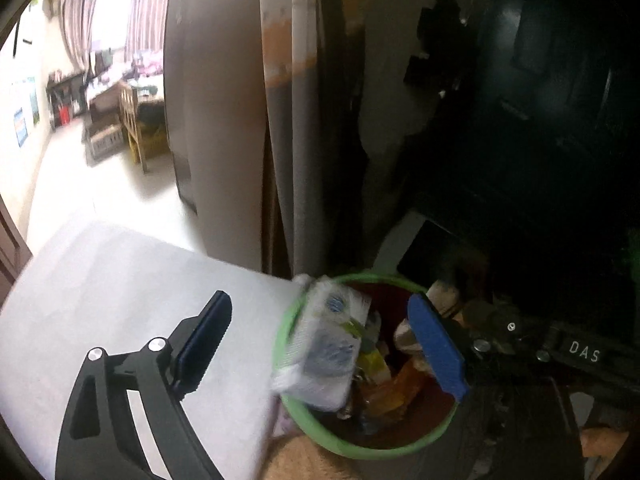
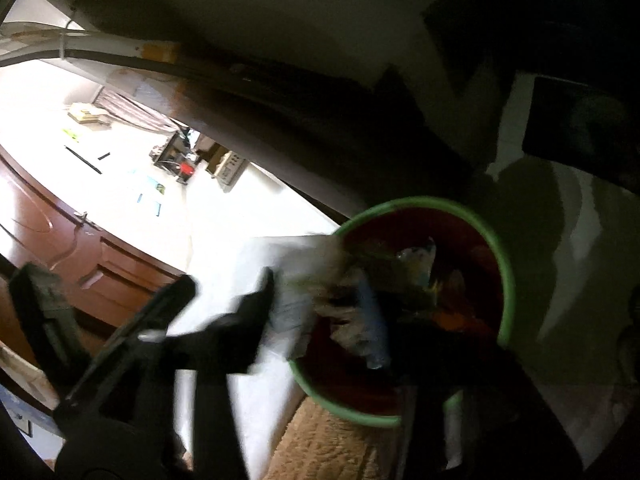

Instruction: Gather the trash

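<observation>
A green-rimmed bin with a dark red inside holds several wrappers. A white plastic packet lies tilted over its left rim. My left gripper is open, its fingers spread either side of the packet, one over the white table and one over the bin. In the right wrist view the bin sits at centre right with the white packet hanging over its near rim. My right gripper is blurred by motion and open around the packet's edge.
A tan fuzzy mat lies under the bin beside the table edge. A curtain and dark furniture stand behind. A wooden door is at the left in the right wrist view.
</observation>
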